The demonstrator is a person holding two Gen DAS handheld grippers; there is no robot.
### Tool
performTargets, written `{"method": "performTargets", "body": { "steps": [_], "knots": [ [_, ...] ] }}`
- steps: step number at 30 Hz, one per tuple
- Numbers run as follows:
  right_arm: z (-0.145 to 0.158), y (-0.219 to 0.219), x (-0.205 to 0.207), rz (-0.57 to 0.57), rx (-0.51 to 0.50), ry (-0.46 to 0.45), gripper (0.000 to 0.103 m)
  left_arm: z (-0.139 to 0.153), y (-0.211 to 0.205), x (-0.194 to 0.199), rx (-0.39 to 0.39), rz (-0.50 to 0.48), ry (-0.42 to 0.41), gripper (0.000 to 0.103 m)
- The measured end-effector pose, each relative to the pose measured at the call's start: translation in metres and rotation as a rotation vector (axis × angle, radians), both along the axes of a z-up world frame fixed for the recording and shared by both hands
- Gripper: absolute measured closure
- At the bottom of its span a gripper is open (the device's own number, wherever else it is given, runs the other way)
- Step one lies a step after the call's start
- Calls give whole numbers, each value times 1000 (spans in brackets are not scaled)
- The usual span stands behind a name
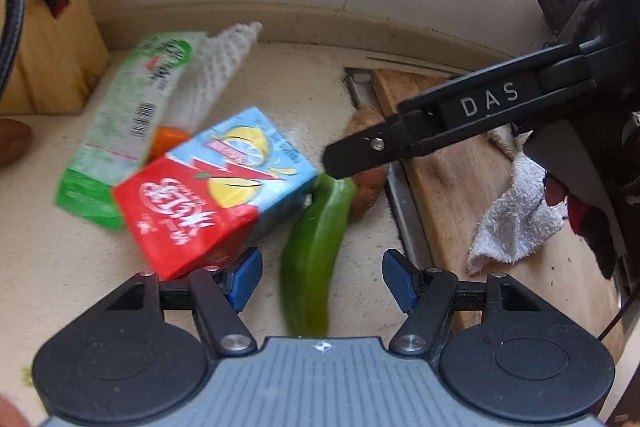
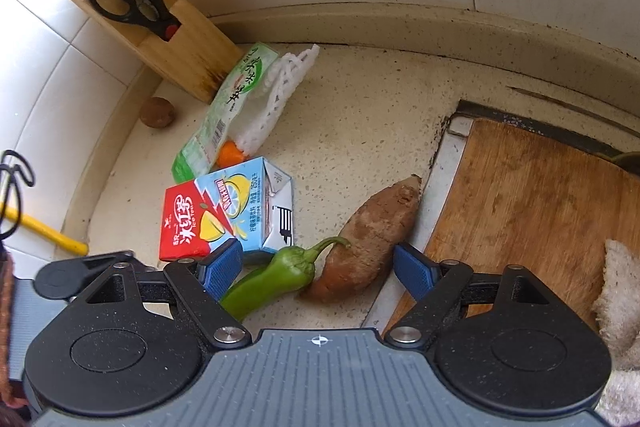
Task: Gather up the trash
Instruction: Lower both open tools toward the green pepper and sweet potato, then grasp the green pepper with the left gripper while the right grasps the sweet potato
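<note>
Both grippers empty, blue pads wide apart: left gripper (image 1: 322, 281) over the pepper (image 1: 310, 251), right gripper (image 2: 318, 267) straddling pepper and sweet potato (image 2: 370, 239). Trash sits left of centre: tea carton (image 2: 228, 217), green wrapper (image 2: 224, 111) and foam net (image 2: 276, 95) above it, near the knife block (image 2: 180, 39)

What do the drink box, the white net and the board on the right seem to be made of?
Drink box: likely coated paperboard, glossy print, folded and sealed flaps at its end.
White net: probably soft foam mesh, matte, with open diamond cells.
Board: wood or possibly bamboo, unvarnished and worn, with visible grain and darker stains.
</note>
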State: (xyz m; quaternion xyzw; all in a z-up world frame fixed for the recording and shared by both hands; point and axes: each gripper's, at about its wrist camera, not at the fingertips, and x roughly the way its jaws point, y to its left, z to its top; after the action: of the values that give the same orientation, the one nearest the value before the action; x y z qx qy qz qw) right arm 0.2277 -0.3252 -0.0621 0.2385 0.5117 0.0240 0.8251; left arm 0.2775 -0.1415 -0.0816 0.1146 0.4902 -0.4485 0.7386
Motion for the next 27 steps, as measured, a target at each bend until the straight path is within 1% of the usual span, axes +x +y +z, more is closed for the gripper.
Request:
{"method": "performTargets", "body": {
  "steps": [3, 5, 6, 8, 9, 11, 12, 14, 16, 18, 19, 22, 24, 25, 27],
  "knots": [
    [-2, 0, 4, 1, -1, -4, 15, -6, -11, 2, -1, -14, 3, 41],
    [-7, 0, 9, -4, 13, 10, 15, -13, -15, 7, -4, -4, 16, 42],
    [-10, 1, 10, -4, 20, 14, 15, -12, -16, 7, -17, 1, 9, 42],
    [-12, 2, 12, 2, 26, 14, 15, -12, -16, 8, -21, 7, 8, 46],
    [-14, 3, 13, 5, 28, 19, 15, -12, -14, 8, -28, 6, 14, 49],
    [-16, 6, 14, 18, 29, 12, 17, -12, -9, 5, -21, 3, 1, 70],
    [-16, 6, 14, 21, 35, 4, 17, -13, -7, 3, -14, 4, -8, 73],
    [-17, 4, 14, 10, 61, -4, 23, -13, 0, 4, -25, 16, 7, 74],
    [-17, 5, 14, 9, 82, -7, 27, -13, 5, 4, -30, 34, 16, 75],
    [-16, 13, 10, 39, 75, -8, 31, -13, 10, 0, -20, 37, 16, 76],
    [-15, 20, 7, 67, 59, -5, 35, -13, 13, -4, -16, 27, 14, 76],
    [-15, 32, -2, 121, 34, -4, 35, -14, 30, -15, -12, 11, 31, 75],
    [-14, 33, -2, 120, 24, 0, 35, -15, 35, -15, -15, 28, 39, 75],
    [-14, 33, 0, 114, 11, -2, 35, -14, 36, -14, -14, 41, 28, 75],
    [-10, 36, 5, 126, -53, -4, 29, -12, 36, -11, -10, 52, 7, 72]
  ]
}}
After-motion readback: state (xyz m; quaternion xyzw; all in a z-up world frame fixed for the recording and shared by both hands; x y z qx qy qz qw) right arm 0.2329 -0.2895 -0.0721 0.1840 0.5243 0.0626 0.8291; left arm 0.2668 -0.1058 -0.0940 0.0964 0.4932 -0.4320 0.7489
